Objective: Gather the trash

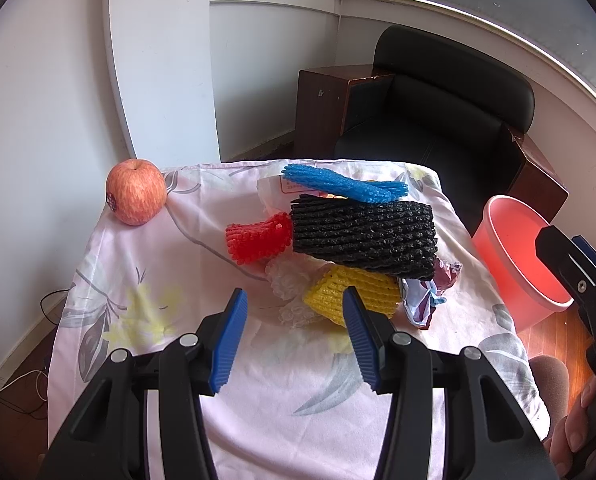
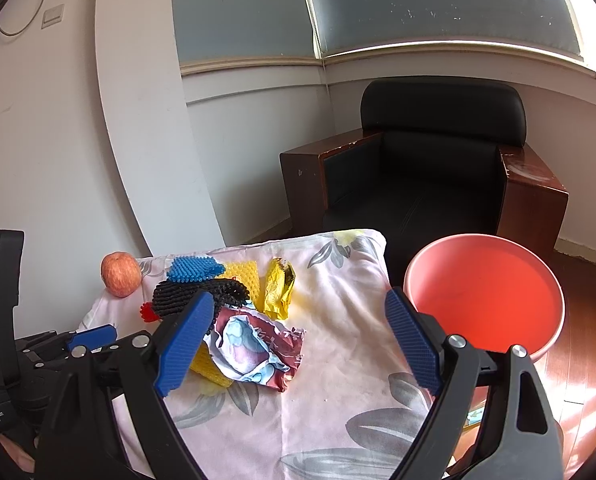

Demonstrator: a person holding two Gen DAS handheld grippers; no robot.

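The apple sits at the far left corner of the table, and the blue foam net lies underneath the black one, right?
Not quite. The apple is at the far left corner, but the blue foam net lies on top of the black foam net, not underneath. The left wrist view shows this.

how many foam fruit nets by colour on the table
blue net: 1
black net: 1
red net: 1
yellow net: 2
white net: 1
total: 6
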